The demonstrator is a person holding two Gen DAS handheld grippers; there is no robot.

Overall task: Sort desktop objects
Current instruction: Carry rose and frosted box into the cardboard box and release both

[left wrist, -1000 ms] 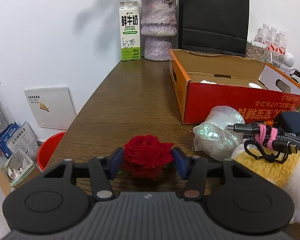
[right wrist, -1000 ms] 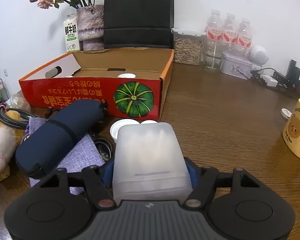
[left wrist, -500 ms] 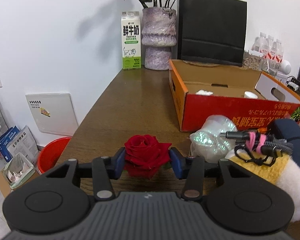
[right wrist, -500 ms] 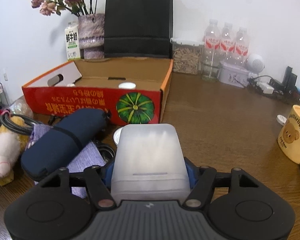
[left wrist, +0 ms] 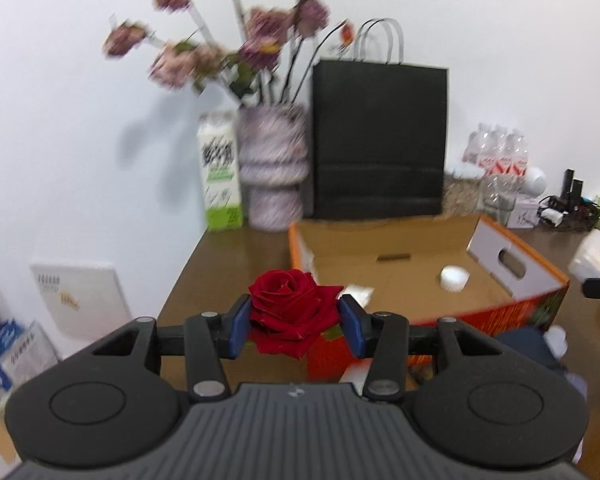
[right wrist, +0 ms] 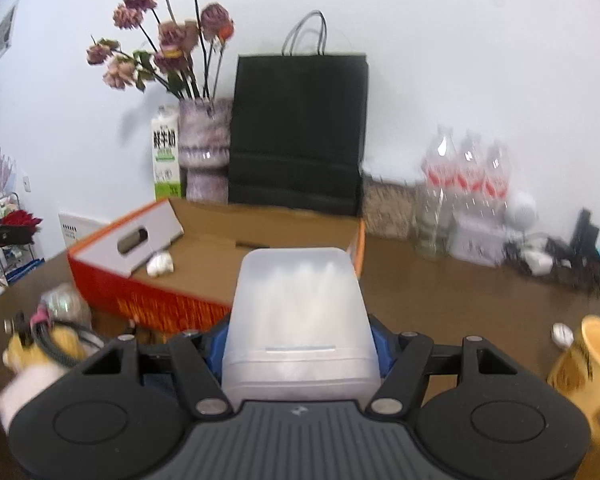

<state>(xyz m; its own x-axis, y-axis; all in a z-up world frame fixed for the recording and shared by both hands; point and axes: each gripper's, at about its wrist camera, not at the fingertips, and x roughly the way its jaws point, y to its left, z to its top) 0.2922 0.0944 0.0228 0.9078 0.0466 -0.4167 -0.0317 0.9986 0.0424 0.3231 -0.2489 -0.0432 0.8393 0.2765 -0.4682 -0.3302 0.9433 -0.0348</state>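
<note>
**Red rose and frosted box, each gripped above the desk**

Red, velvety rose [left wrist: 294, 312] pinched between the blue pads of the left gripper [left wrist: 296, 326], clear of the brown wooden desk [left wrist: 236, 256] near the left front corner of the open carton [left wrist: 420, 280]. Frosted, translucent plastic box [right wrist: 300, 324] clamped between the blue pads of the right gripper [right wrist: 300, 344], raised in front of the same carton, toward its right end.

Orange-and-red cardboard carton with writing printed upside down on its front wall, too blurred to read. Inside it, a small round white lid [left wrist: 454, 278] toward the right and a crumpled white scrap [right wrist: 160, 263] toward the left.

Along the desk's back edge by the wall: milk carton [right wrist: 165, 152] with Chinese characters and a green base, blurred; mottled purple vase [right wrist: 204, 148] with dried pink flowers; black paper bag [right wrist: 300, 132]; three water bottles [right wrist: 466, 176] with red labels, unreadable.

Yellow mug [right wrist: 588, 364] near the desk's right edge, dark lettering smeared by motion. Plush toy [right wrist: 32, 364] with a coiled cable [right wrist: 52, 340] on top at the left front.
</note>
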